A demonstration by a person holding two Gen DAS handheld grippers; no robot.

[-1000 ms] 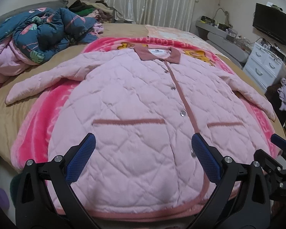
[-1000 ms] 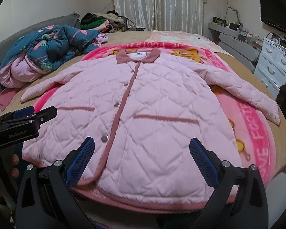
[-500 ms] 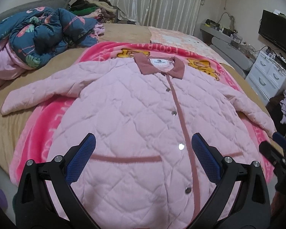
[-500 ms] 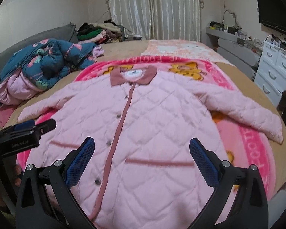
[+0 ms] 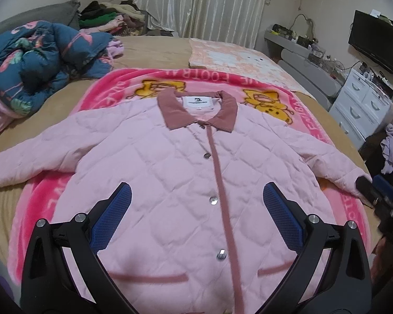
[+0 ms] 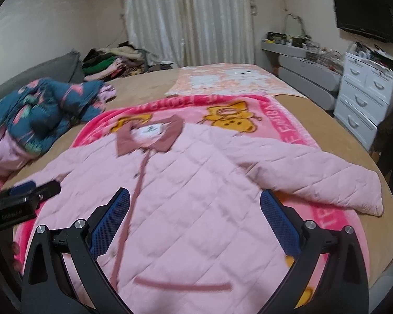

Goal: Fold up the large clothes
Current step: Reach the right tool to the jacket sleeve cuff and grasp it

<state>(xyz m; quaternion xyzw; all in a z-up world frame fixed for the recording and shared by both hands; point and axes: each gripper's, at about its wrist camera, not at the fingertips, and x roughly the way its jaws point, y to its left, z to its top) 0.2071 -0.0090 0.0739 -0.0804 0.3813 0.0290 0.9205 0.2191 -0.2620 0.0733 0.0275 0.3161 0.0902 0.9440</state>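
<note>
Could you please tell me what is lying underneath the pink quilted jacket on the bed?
A bright pink cartoon blanket lies under the pink quilted jacket, over a tan bedsheet. The blanket's middle is covered.

- The left gripper [image 5: 196, 204] hangs over a pink quilted jacket [image 5: 170, 183], jaws wide apart, gripping nothing
- The jacket lies flat and buttoned on a pink cartoon blanket [image 5: 112, 89], sleeves spread
- The right gripper [image 5: 380, 193] shows at the right edge, by the sleeve cuff
</note>
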